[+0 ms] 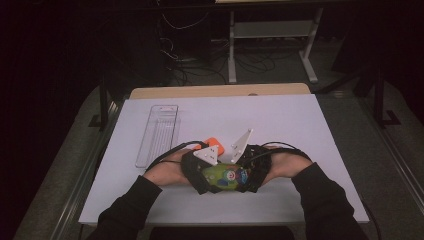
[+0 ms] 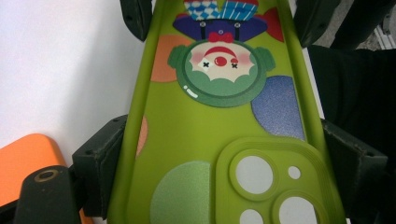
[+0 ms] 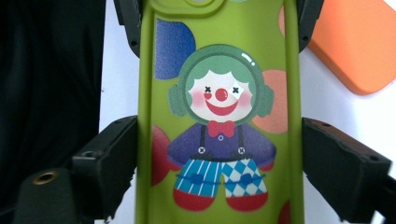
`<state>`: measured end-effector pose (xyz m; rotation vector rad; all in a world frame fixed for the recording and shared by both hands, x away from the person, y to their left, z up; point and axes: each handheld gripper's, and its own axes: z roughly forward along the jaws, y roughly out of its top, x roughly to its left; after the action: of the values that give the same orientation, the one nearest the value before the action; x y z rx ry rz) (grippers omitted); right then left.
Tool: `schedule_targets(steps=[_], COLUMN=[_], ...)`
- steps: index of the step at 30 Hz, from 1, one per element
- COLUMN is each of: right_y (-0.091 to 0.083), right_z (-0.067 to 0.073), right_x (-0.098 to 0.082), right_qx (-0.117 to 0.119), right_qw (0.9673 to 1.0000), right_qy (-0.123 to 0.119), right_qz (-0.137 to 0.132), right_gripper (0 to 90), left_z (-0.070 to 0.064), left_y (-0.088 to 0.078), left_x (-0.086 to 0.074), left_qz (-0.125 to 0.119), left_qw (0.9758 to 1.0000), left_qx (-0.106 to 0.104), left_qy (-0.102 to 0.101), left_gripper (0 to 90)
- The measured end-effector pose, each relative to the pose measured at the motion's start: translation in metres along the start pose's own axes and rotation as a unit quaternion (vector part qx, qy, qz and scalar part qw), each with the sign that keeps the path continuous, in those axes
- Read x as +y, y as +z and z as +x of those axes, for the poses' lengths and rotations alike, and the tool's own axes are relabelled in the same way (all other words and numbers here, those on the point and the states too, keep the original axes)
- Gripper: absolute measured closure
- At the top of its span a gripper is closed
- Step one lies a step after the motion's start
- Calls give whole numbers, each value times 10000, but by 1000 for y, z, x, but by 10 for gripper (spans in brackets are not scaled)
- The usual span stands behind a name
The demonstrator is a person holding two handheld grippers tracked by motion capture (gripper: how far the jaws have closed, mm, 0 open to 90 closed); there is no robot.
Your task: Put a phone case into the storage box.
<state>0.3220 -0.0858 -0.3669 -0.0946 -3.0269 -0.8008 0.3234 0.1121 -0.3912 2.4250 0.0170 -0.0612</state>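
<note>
Both hands low, facing inward; left gripper (image 1: 207, 175) and right gripper (image 1: 247, 172) jaws apparently clamp green phone case (image 1: 225, 176) edges.

In the high view the green phone case (image 1: 226, 176) lies mostly covered by the left gripper (image 1: 212, 177) and the right gripper (image 1: 245, 176), so their fingertips and any contact with the case cannot be made out there. Behind the case, the orange case (image 1: 212, 144) shows as a corner, the rest hidden by the left gripper's grey plate. In the left gripper view the green case's camera openings are cut off by the bottom edge; in the right gripper view its lower end is cut off likewise.
</note>
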Motion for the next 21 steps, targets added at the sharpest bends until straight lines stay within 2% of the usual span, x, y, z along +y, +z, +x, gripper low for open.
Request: schedule_targets(steps=[3,4,7,8,9,10,11,12,15,16,17,18,19,20,21], right_y=[-3,-9,-12,-17,-19,-19,-21,-25,-32,-35,-35,-36,-37,-38,-38], right_z=[-1,-4,-6,-8,-10,-10,-13,-15,-21,-22,-22,-24,-25,-27,-27], right_x=[-1,-4,-7,-11,-14,-14,-16,-19,-27,-31,-31,-34,-36,-42,-42], right_qx=[-77,-127,-172,-183,-169,-169,-269,-399,-555,-679,-679,-796,-866,-961,-961], right_qw=[9999,9995,9989,9971,9961,9961,9956,9941,9896,9857,9857,9840,9820,9770,9770], right_qy=[44,164,278,574,664,664,583,655,861,1077,1077,1125,1244,1493,1493], right_qz=[-113,-225,-331,-474,-556,-556,-685,-760,-1007,-1102,-1102,-1126,-1126,-1178,-1178], right_gripper=[118,114,93,83,80,80,76,77,78,82,82,83,79,78,78], left_z=[1,1,3,5,5,5,7,7,9,10,10,11,12,12,13], left_y=[0,0,-1,-3,-3,-5,-7,-8,-12,-13,-13,-14,-14,-15,-16], left_x=[-1,-2,-3,-6,-6,-7,-9,-10,-13,-13,-14,-14,-14,-15,-15], left_qz=[2,0,18,-127,-127,-191,-237,-260,-300,-277,-276,-234,-211,-180,-203], left_qw=[10000,9999,9998,9991,9991,9984,9978,9974,9946,9937,9928,9917,9906,9896,9886], left_qx=[19,48,139,209,209,255,299,368,580,647,729,801,859,915,936], left_qy=[-84,-110,-158,-360,-360,-470,-547,-568,-808,-877,-913,-975,-1044,-1099,-1162], left_gripper=[149,149,149,149,149,149,149,149,149,149,149,150,149,149,149])
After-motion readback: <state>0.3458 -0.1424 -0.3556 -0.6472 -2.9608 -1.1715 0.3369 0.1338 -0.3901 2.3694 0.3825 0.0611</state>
